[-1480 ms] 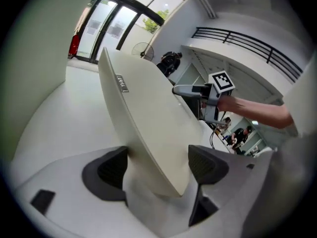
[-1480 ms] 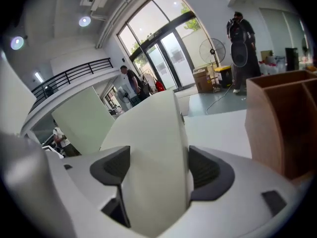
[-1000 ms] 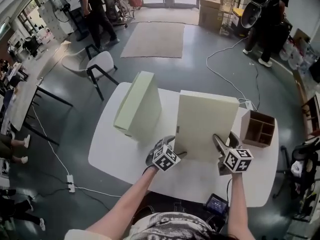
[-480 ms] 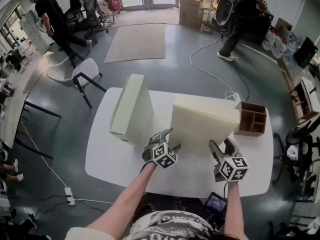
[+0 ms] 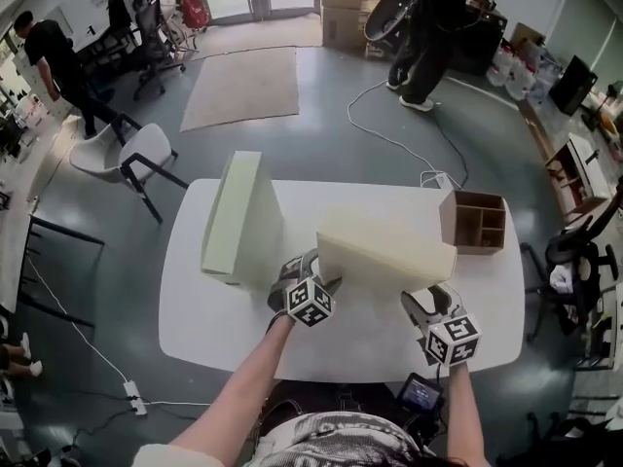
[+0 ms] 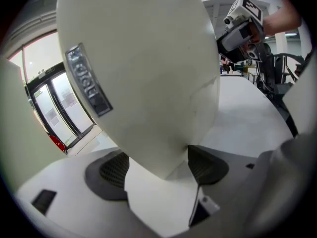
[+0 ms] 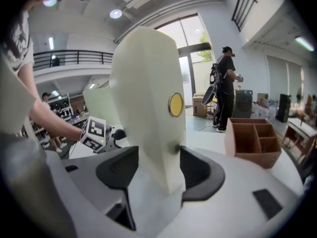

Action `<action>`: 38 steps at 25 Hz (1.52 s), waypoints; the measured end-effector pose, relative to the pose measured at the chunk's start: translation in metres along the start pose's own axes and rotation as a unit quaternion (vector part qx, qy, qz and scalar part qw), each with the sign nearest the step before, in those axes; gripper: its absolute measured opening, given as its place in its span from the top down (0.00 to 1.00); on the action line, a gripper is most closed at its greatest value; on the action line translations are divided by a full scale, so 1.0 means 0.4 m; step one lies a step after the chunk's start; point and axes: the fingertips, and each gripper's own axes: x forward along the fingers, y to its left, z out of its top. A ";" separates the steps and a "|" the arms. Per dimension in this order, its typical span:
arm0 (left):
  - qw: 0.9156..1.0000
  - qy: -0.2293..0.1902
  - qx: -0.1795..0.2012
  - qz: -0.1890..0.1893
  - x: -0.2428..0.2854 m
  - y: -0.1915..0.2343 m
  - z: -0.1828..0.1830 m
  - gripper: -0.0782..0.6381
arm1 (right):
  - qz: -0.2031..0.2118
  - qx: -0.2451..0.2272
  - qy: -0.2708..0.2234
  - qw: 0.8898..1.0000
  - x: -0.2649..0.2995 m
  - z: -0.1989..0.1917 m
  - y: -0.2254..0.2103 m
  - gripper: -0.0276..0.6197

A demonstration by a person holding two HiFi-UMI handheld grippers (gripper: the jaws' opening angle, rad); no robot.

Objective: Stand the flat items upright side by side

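The left gripper (image 6: 158, 166) is clenched on a lower corner of the case (image 5: 387, 251), with both pads pressing its faces. The right gripper (image 7: 158, 165) has just been closing its jaws and now grasps the case's opposite edge, pads against both sides. A second ago this case stood almost upright on the table (image 5: 224, 331) with its broad face toward the person. Now its top has tipped away, so it leans steeply between the two grippers and shows mostly its upper face in the head view. The standing case (image 5: 238, 212) is still upright at the left, apart from the held one, and the crate (image 5: 477, 224) sits untouched at the far right. One item therefore seems placed and the second is mid-handling. The tilt looks like a re-orientation rather than a slip, since both grips are on. The case probably has to be swung edge-on, matched to the standing case, then set down just beside it without knocking it.
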 end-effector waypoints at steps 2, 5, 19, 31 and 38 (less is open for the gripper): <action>1.000 -0.009 0.001 -0.003 0.003 0.000 0.005 0.37 | 0.008 -0.044 0.023 0.999 -0.002 -0.006 -0.005 0.55; 1.000 -0.016 0.005 -0.006 0.010 0.001 0.012 0.37 | 0.013 -0.113 0.058 0.992 0.004 -0.009 -0.023 0.55; 0.999 -0.012 -0.025 -0.017 0.004 -0.018 -0.011 0.38 | 0.154 -0.190 0.050 0.968 0.032 0.058 -0.011 0.43; 0.989 -0.033 -0.140 -0.015 -0.150 -0.134 -0.078 0.38 | 0.022 -0.099 -0.013 0.995 0.061 0.069 0.070 0.45; 0.988 -0.018 -0.151 -0.001 -0.260 -0.154 -0.168 0.38 | -0.045 -0.054 -0.016 0.997 0.132 0.097 0.158 0.45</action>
